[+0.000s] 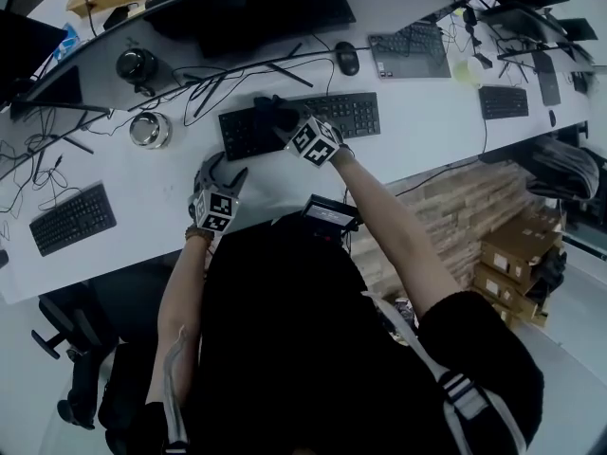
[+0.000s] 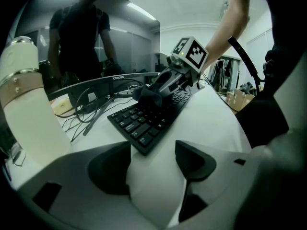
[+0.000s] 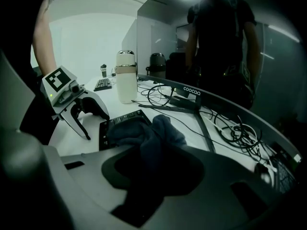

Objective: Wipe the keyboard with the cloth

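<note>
A black keyboard (image 1: 337,117) lies in the middle of the white desk (image 1: 417,145). My right gripper (image 1: 282,123) is shut on a dark blue cloth (image 1: 269,111) and presses it onto the keyboard's left half. In the right gripper view the cloth (image 3: 148,135) bunches between the jaws of that gripper (image 3: 153,164), over the keyboard (image 3: 111,124). My left gripper (image 1: 225,174) stands open on the bare desk just in front of the keyboard's left end, nothing between its fingers (image 2: 194,162). From the left gripper view the keyboard (image 2: 144,123), the cloth (image 2: 147,96) and the right gripper (image 2: 165,84) lie ahead.
A curved monitor (image 1: 247,8) stands behind the keyboard, with tangled cables (image 1: 204,83) under it. A metal bottle (image 1: 151,129) sits left of the keyboard. Other keyboards (image 1: 73,219) (image 1: 410,50) (image 1: 504,101) and a mouse (image 1: 348,58) lie around. Cardboard boxes (image 1: 512,254) are stacked past the desk's right edge.
</note>
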A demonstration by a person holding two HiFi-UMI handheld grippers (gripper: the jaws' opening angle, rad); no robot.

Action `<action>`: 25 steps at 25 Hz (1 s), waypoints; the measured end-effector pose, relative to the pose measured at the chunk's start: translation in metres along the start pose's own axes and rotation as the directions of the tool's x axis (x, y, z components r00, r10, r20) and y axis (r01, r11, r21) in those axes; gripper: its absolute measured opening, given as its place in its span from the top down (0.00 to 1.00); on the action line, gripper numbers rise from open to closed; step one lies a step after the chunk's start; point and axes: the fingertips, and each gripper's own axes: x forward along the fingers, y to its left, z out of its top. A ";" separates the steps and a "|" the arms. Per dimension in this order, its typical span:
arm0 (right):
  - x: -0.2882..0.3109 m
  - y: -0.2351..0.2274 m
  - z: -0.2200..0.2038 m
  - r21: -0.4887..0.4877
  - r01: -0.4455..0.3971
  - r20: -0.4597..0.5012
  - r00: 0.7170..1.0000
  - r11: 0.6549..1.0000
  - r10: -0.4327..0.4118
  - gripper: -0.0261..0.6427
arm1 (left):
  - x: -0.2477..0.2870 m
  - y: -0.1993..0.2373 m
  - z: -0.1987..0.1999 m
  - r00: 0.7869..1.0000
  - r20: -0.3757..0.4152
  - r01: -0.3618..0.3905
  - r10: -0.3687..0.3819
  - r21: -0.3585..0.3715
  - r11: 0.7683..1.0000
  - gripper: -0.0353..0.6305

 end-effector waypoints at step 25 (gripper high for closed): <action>0.024 0.031 0.024 -0.231 -0.081 -0.029 0.997 0.970 0.076 0.81 | 0.001 -0.001 0.001 1.000 0.004 0.002 -0.002 0.003 1.000 0.52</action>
